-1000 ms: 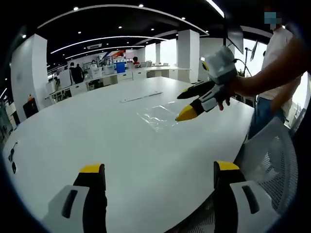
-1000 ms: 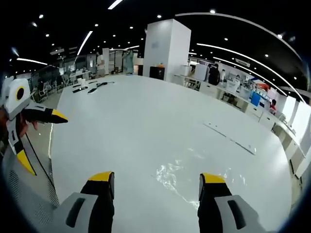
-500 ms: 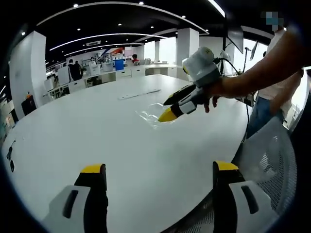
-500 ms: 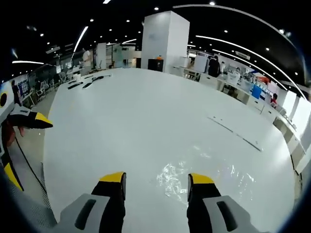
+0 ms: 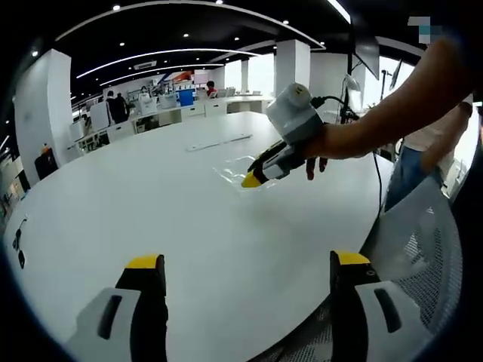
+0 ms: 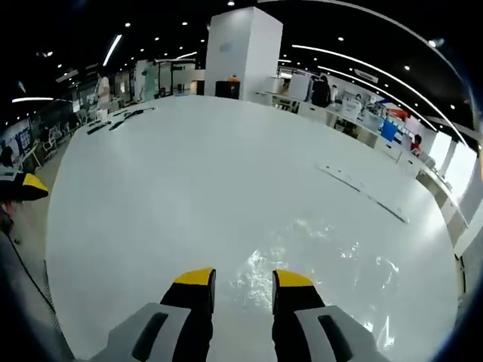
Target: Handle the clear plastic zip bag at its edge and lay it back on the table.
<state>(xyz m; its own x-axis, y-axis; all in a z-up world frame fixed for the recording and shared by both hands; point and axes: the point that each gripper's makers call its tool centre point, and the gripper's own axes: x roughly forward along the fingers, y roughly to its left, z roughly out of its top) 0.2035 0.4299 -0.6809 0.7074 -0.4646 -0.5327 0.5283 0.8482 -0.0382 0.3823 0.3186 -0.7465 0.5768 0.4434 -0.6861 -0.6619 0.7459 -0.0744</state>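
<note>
The clear plastic zip bag (image 6: 324, 253) lies flat and crinkled on the white table (image 6: 189, 173). My right gripper (image 6: 243, 277) is low over the bag's near edge, its yellow-tipped jaws narrowed but still apart, with the edge in the gap between them. In the left gripper view a hand holds that right gripper (image 5: 260, 172) tip-down at the bag (image 5: 235, 167). My left gripper (image 5: 247, 260) hangs open over the table's near edge, nothing between its jaws. One of its yellow tips (image 6: 29, 186) shows at the left of the right gripper view.
A long thin strip (image 6: 362, 194) lies on the table beyond the bag. Small black items (image 6: 121, 119) sit at the far end. A grey mesh chair (image 5: 423, 249) stands by the table edge, with a person (image 5: 434, 113) behind it. A white pillar (image 6: 241, 53) rises beyond the table.
The right gripper has come down and forward onto the bag's near edge, and its jaws have narrowed from wide open. The left gripper has stayed put and open.
</note>
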